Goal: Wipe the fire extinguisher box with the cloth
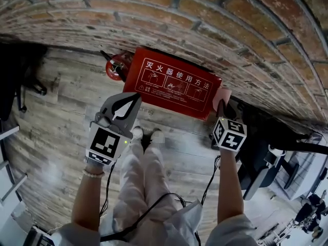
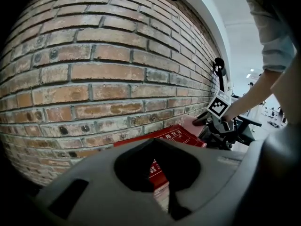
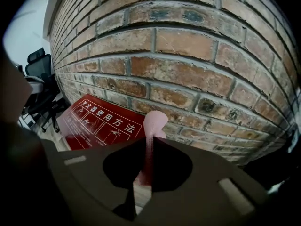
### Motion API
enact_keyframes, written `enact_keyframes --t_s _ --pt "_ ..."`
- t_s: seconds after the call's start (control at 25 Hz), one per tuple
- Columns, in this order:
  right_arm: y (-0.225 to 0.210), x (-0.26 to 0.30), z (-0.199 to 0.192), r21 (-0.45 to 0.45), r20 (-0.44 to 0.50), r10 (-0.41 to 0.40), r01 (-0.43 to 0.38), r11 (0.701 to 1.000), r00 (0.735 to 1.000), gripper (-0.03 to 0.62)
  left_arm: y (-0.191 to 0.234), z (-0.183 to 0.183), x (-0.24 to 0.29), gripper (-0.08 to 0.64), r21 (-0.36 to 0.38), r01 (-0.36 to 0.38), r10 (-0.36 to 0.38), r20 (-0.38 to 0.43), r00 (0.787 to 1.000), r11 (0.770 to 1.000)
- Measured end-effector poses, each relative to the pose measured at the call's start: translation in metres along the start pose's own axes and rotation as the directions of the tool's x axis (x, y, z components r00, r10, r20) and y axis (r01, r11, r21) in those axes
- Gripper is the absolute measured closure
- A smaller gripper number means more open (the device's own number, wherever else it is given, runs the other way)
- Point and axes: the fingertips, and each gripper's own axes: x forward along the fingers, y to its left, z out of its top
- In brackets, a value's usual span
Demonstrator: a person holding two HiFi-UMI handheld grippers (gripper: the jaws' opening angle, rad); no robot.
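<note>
Head view looks down on the red fire extinguisher box (image 1: 171, 83), which lies on the wooden floor (image 1: 61, 117) right against the brick wall (image 1: 154, 14). Its long axis runs along the foot of the wall, and its printed face, with white characters and three small diagrams, is turned up and away from the bricks. A red extinguisher (image 1: 117, 68) stands just beside its left end.

The right tool (image 1: 221, 106) has its jaws pressed together on a pink cloth (image 1: 221, 97), which sticks out past the tips in a narrow upright fold at the box's right end. Whether the cloth touches the box cannot be told. In the right gripper view the cloth (image 3: 154, 124) rises between the jaws beside the box (image 3: 101, 121).

The left tool (image 1: 134, 99) has its jaws together with nothing between them, and it is held in front of the box, apart from it.
</note>
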Motion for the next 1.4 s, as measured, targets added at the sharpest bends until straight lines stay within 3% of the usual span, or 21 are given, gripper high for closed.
enact_keyframes --t_s 0.4,1.4 --pt "0.013 0.012 -0.01 0.056 -0.028 0.007 -0.005 0.998 1.0 0.565 -0.002 0.0 0.001 0.563 0.001 -0.001 0.001 -0.009 1.0 1.0" --pt "0.09 0.037 -0.006 0.028 -0.046 0.127 -0.126 0.992 0.991 0.565 0.008 -0.008 -0.012 0.563 -0.025 -0.036 0.036 -0.003 0.999 0.999"
